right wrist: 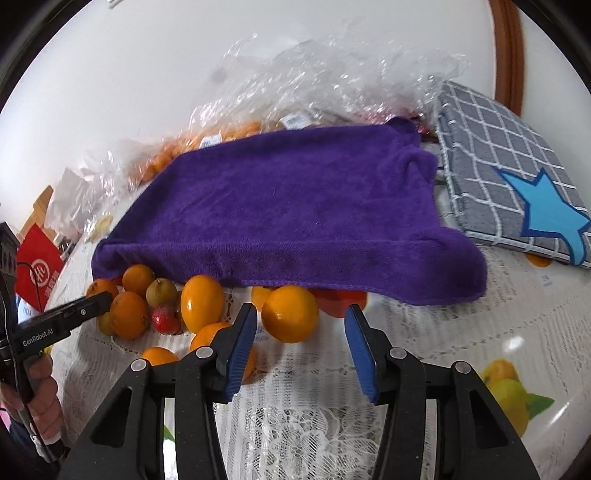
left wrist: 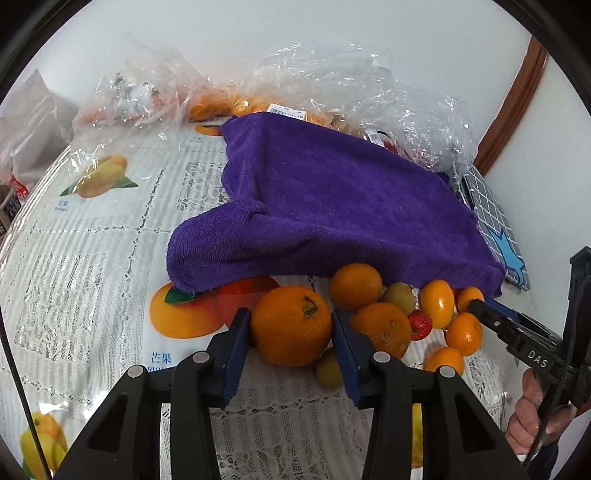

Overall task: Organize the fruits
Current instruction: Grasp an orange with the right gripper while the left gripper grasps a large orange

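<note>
Fruits, mostly oranges with a few green ones and a red one, lie at the purple towel's [left wrist: 332, 195] near edge, lower centre. The stemmed orange [left wrist: 291, 325] looks firm, smooth, rollable, best taken across its middle: the left gripper [left wrist: 291, 332] pinches it, while the right gripper [right wrist: 301, 332], spread, brackets a yellow-orange fruit [right wrist: 290, 314] untouched. Fruit-printed lace tablecloth [left wrist: 92, 258], plastic bags [left wrist: 147, 96], white wall [left wrist: 295, 29] behind.

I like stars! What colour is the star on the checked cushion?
Bright blue star on the grey-and-white checked cushion; clearest in the right wrist view.
</note>
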The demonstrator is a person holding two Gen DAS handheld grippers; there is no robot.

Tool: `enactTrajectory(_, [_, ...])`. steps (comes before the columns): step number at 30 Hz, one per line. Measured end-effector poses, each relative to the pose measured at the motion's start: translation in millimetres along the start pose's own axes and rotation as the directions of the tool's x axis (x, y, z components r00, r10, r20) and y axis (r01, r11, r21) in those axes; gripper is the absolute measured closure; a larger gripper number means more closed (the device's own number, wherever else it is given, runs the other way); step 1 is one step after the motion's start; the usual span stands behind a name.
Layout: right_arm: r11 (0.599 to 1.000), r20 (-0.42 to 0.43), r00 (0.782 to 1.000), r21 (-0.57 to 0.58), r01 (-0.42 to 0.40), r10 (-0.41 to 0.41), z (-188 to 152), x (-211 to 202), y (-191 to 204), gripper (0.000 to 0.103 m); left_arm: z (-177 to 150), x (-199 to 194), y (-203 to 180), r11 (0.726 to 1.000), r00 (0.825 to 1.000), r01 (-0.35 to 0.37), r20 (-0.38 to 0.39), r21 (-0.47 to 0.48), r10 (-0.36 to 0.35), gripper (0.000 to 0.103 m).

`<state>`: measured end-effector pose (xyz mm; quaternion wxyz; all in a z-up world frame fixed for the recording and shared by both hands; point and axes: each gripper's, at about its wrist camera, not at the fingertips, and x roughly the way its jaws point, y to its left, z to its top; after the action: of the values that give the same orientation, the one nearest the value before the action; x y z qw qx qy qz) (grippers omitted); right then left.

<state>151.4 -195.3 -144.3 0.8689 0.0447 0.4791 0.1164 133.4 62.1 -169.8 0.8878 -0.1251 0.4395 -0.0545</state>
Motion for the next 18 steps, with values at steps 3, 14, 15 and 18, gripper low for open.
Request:
enactTrajectory(3, [1.0, -0.012, 1.0, -0.012, 0.012, -0.012, 0, 10, 1, 0.054, -1, 0, -1, 1.0, 1.0, -0.002, 0.014, 0.008, 0.002, 0.062])
enactTrajectory(14, [1.0, 0.026, 0.999, -0.013, 0.022, -0.022, -4, 3, -10, 0.068, 0, -7, 20, 0.997, 0.996, -0.055, 0.071, -0.055, 0.059, 0.063])
enactTrajectory(15, [1.0, 0.012, 1.0, -0.01, 0.017, -0.017, -4, 5, -11, 0.068, 1, -6, 19, 0.996, 0.996, -0.06, 0.069, -0.058, 0.064, 0.063])
enactTrajectory(18, [1.0, -0.011, 1.0, -0.008, -0.005, 0.005, -5, 9, -12, 0.067, 0, -7, 18, 0.997, 0.994, -0.065, 0.081, -0.052, 0.069, 0.062])
